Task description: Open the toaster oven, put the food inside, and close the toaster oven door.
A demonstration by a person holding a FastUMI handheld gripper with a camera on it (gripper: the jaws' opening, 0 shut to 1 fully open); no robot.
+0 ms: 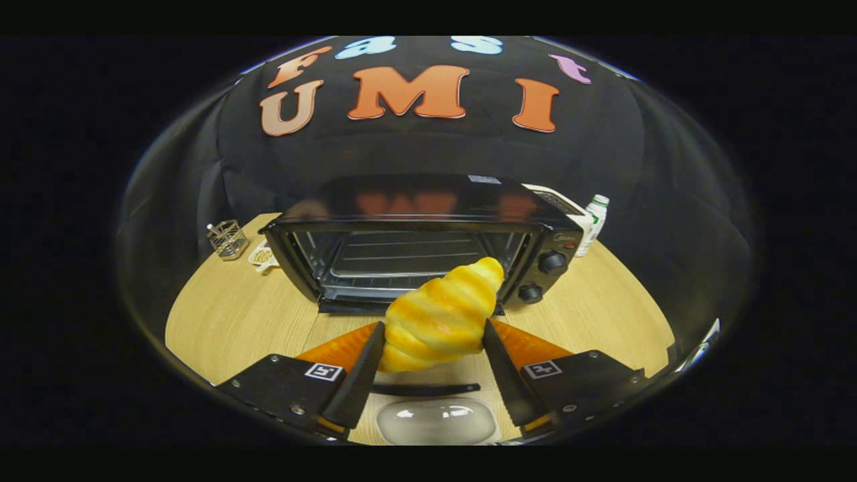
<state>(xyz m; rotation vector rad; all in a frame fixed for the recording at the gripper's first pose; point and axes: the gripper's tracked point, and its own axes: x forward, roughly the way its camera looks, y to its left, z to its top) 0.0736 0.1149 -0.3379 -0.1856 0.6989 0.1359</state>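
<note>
With the camera looking forward along the fingers, I log the gripper [434,341] clamped on a croissant [438,318]: both fingers press its flanks, one on the left side and one on the right, so the jaws stand at a middling width set by the pastry itself. I see the croissant tilted, its thick end down between the fingers and its pointed tip up and to the right, reaching in front of the toaster oven [422,241]. It is golden with paler bands and looks glossy (real or a prop, I cannot tell). The toaster oven sits just beyond the fingers on a light wooden table [234,314], black, with a shiny top. Its door is down and open, the door edge showing as a dark strip near the table in front of the cavity. Inside I can make out a wire rack [402,258] and bare metal walls. Two round knobs [546,276] sit on the right front panel, one above the other. To the left of the oven, far across the table, stands a small wire basket [227,239], and just beside it, nearer the oven, a small pale dish [263,257] with something tan in it. Behind the oven's right corner I note a white appliance [559,201] and a small white bottle with a green label [594,221], standing upright close together.
</note>
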